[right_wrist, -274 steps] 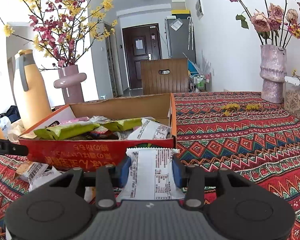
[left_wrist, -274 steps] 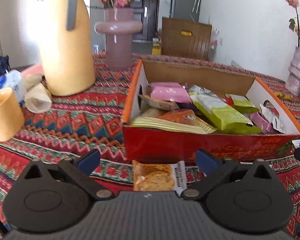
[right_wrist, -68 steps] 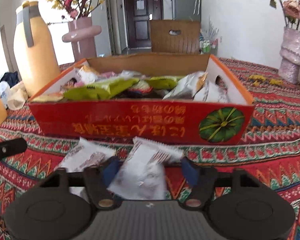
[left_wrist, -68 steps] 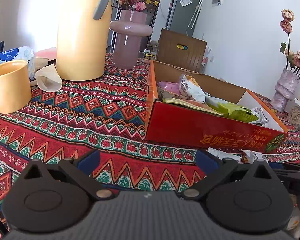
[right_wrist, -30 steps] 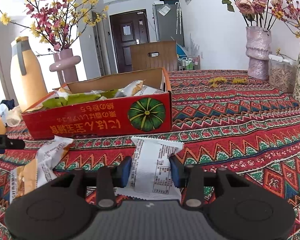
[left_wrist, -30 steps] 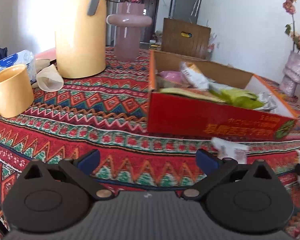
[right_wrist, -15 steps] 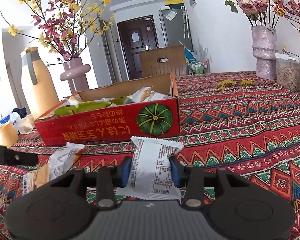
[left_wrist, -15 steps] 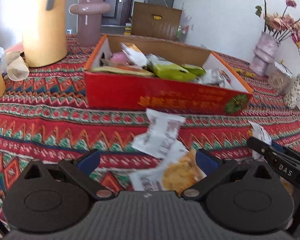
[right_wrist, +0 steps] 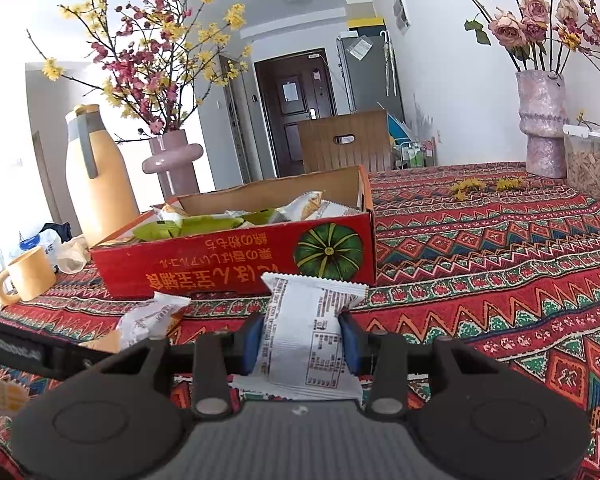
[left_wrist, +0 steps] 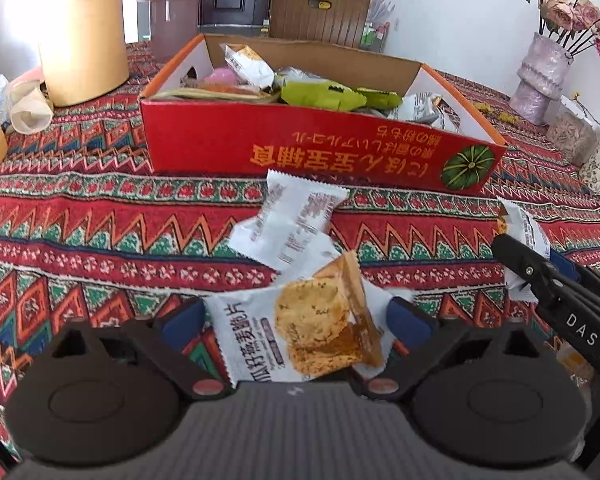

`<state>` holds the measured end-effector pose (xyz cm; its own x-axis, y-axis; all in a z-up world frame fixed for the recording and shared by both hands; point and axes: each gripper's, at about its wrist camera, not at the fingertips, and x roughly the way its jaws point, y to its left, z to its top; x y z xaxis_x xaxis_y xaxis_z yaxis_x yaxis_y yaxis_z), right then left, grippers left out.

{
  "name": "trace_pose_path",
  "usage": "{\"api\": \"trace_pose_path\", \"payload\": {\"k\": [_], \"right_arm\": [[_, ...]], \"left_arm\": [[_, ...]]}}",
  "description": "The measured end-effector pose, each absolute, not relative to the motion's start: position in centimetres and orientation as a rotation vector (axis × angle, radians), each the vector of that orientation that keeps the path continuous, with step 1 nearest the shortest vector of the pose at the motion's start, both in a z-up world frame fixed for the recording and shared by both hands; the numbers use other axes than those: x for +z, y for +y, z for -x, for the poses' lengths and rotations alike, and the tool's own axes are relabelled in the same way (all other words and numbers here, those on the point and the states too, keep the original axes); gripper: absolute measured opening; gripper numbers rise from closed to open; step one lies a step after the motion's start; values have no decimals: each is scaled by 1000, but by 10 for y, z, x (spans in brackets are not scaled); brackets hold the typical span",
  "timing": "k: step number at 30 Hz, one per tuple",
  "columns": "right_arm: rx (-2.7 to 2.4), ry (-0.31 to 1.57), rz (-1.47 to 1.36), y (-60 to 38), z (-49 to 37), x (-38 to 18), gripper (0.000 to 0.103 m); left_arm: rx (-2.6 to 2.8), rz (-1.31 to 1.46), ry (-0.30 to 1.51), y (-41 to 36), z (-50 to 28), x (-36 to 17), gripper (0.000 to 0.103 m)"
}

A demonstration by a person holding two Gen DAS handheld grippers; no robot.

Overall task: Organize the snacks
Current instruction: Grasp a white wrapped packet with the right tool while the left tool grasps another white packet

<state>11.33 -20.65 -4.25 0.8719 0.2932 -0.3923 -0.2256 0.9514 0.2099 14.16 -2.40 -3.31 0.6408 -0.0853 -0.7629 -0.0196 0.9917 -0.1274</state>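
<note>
snacks sit in both sets of jaws: the right gripper pinches a white packet upright by its sides, ready to lift into the red box. the left gripper has its jaws spread around an oat-crisp packet lying on the tabletop, apparently lining up a grasp. just beyond lies another white packet, near the box front. far left stands a yellow flask.

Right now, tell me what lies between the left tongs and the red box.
In the left wrist view, a white snack packet lies on the tablecloth between the left tongs and the red box.
</note>
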Motion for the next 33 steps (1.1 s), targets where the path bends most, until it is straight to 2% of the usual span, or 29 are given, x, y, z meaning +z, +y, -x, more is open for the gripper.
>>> {"api": "trace_pose_path", "payload": {"k": [5, 9, 22, 33], "right_arm": [[278, 428, -166, -208, -112, -42, 40], [277, 427, -167, -208, -112, -43, 40], [276, 429, -167, -209, -112, -42, 40], [276, 430, -168, -208, -112, -43, 40]], "left_arm": [[-46, 121, 894, -26, -141, -35, 78], [-56, 116, 888, -27, -138, -34, 70], [-76, 104, 864, -24, -128, -29, 64], [-104, 77, 847, -25, -121, -24, 35]]}}
